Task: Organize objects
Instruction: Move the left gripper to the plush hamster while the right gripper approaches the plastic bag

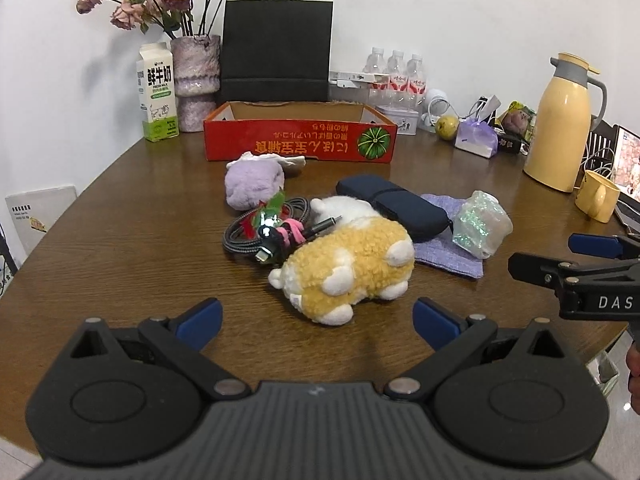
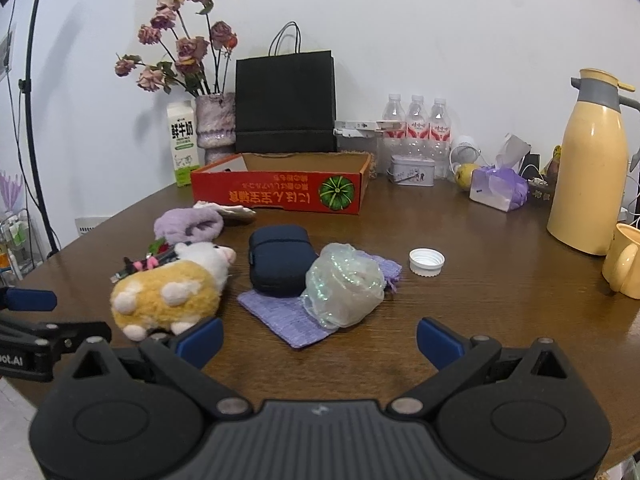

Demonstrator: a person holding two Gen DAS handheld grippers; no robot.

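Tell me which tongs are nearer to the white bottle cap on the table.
Right. The right tongs are open, with the white bottle cap just ahead, slightly to their right. The left tongs are open in front of the plush toy, further from the cap.

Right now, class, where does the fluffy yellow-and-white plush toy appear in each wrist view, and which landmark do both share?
Left wrist view: the fluffy yellow-and-white plush toy lies centre, just ahead of the open left gripper.
Right wrist view: it lies lower left, near the right gripper's left finger.
Shared landmark: the red cardboard tray behind it.
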